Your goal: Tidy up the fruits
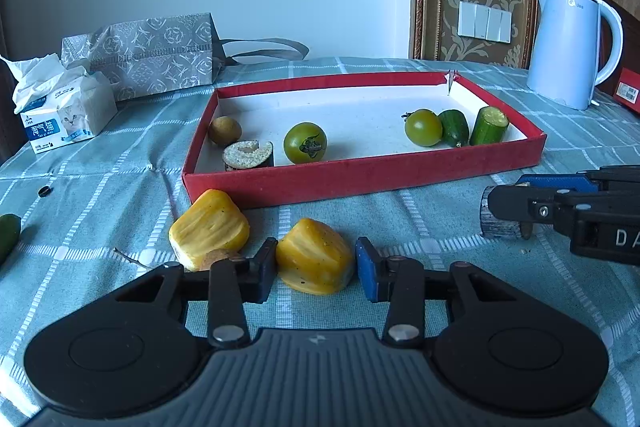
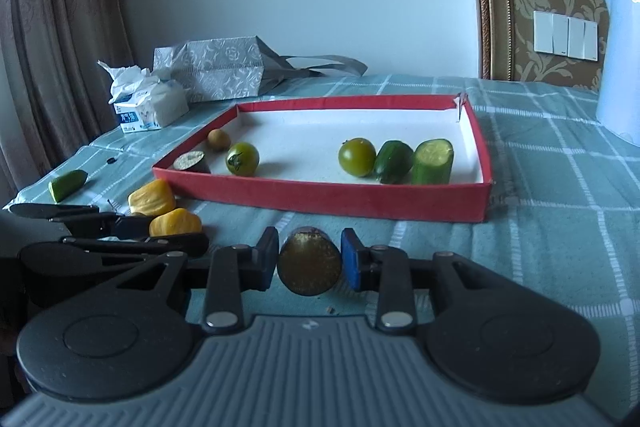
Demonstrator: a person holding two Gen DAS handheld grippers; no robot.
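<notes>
Your left gripper (image 1: 316, 269) straddles a yellow fruit chunk (image 1: 314, 257) on the tablecloth (image 1: 440, 227); pads look barely apart from it, not gripping. Your right gripper (image 2: 310, 261) is clamped on a round dark slice (image 2: 310, 263), before the red tray (image 2: 320, 197).

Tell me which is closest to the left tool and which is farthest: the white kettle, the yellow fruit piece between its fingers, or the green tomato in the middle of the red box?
1. Yellow fruit piece, between the left tool fingers.
2. Green tomato, inside the red box, middle.
3. White kettle, far right, behind the box.
</notes>
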